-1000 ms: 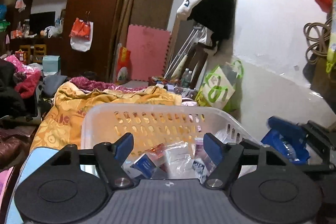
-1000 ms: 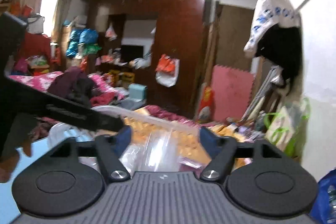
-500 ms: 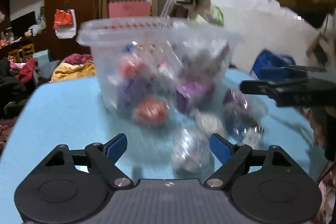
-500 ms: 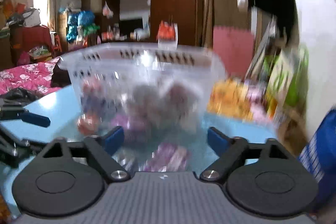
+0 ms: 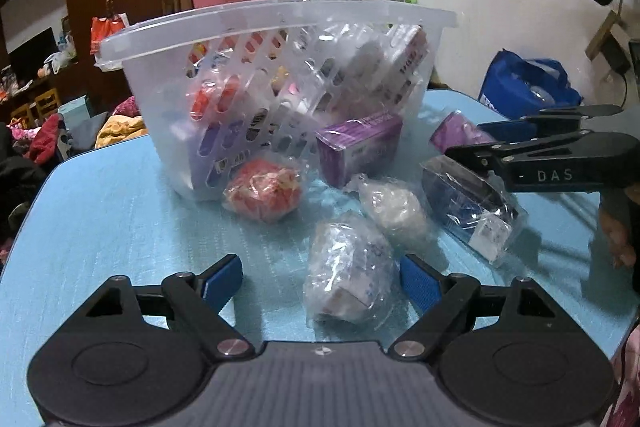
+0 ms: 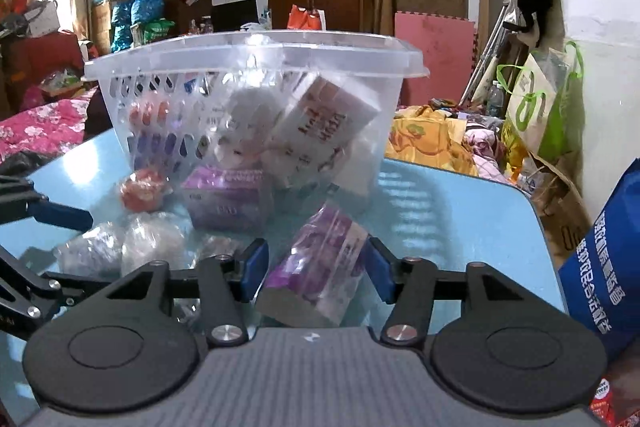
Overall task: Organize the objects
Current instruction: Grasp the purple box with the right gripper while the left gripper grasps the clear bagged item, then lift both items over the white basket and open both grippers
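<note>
Your right gripper [image 6: 316, 269] is closing on the purple box [image 6: 316, 267] lying on the table [image 6: 460, 211] before the basket [image 6: 256, 55]; take its long sides, since the wrap looks slippery. Your left gripper [image 5: 322, 281] stands open around a soft, light bundle [image 5: 348, 267].

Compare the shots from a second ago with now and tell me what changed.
Both grippers dropped from above the basket to the blue table. The left gripper opened wider and now brackets a clear-wrapped bundle. The right gripper is closing around a wrapped purple box, not yet visibly pressing it. The basket stays full, and nothing has been lifted.
</note>
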